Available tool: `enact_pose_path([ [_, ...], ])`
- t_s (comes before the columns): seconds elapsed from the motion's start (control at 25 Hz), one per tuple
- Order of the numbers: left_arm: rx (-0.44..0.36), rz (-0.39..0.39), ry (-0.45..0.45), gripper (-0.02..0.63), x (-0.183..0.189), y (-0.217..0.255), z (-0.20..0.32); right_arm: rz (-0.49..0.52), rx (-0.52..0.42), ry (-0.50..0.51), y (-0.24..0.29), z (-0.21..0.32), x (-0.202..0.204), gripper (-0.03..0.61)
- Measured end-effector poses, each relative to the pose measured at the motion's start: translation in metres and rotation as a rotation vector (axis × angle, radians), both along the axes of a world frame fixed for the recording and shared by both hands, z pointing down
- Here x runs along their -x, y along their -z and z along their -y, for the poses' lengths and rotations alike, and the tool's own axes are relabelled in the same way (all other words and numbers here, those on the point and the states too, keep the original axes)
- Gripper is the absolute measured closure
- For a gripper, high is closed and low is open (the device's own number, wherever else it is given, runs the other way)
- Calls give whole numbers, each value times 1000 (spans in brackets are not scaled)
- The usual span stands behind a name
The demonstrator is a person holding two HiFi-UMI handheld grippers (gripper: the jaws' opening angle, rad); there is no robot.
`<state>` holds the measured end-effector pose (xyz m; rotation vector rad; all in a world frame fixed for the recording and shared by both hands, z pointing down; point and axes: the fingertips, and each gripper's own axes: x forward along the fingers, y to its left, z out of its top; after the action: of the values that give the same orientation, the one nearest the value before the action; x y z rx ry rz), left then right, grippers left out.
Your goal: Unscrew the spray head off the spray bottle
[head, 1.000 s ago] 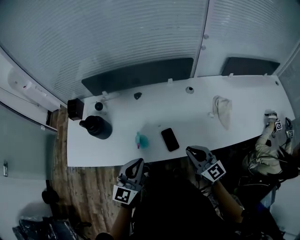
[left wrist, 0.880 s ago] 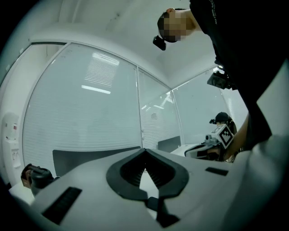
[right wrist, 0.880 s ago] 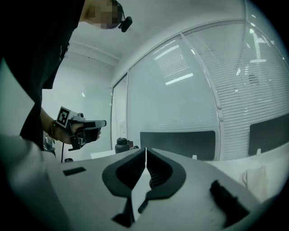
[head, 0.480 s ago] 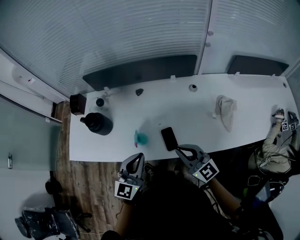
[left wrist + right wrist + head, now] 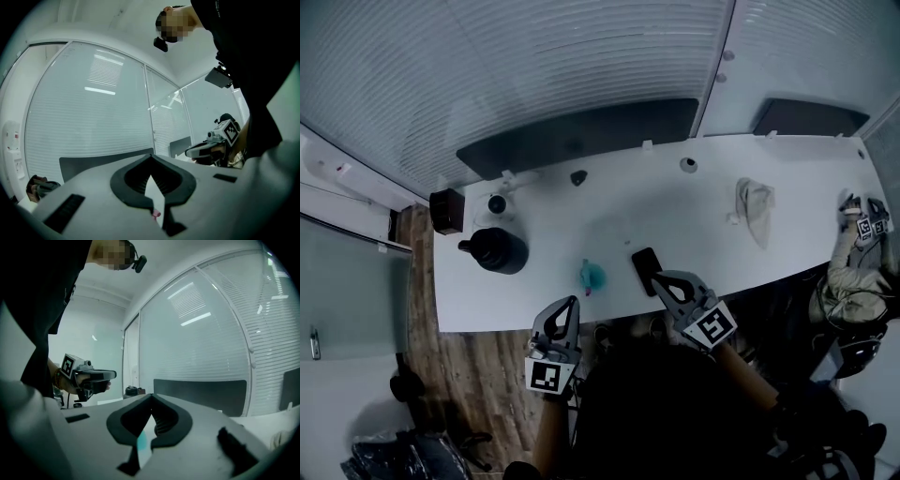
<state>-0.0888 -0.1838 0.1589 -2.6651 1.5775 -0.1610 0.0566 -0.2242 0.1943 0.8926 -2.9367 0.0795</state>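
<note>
White tabletop (image 5: 609, 220) below slatted blinds: I see the teal spray bottle (image 5: 592, 276) near its front edge, with a black phone (image 5: 644, 267) just to its right. Neither tool touches the bottle. My left gripper (image 5: 568, 303) hangs off the table's front edge, short of the bottle, fingers pressed together on nothing. My right gripper (image 5: 659, 278) reaches over the phone's near end, fingers likewise together and empty. Farther out, a black jug (image 5: 497, 250) sits at the left and a crumpled cloth (image 5: 755, 208) at the right.
</note>
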Motion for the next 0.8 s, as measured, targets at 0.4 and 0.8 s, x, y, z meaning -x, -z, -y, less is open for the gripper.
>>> enact_pose_path([
  [0.4, -1, -10, -28, 609, 43, -11, 23, -89, 26, 21, -14, 5, 51, 577],
  [0.8, 39, -23, -68, 609, 62, -17, 25, -92, 50, 25, -22, -1, 79, 577],
])
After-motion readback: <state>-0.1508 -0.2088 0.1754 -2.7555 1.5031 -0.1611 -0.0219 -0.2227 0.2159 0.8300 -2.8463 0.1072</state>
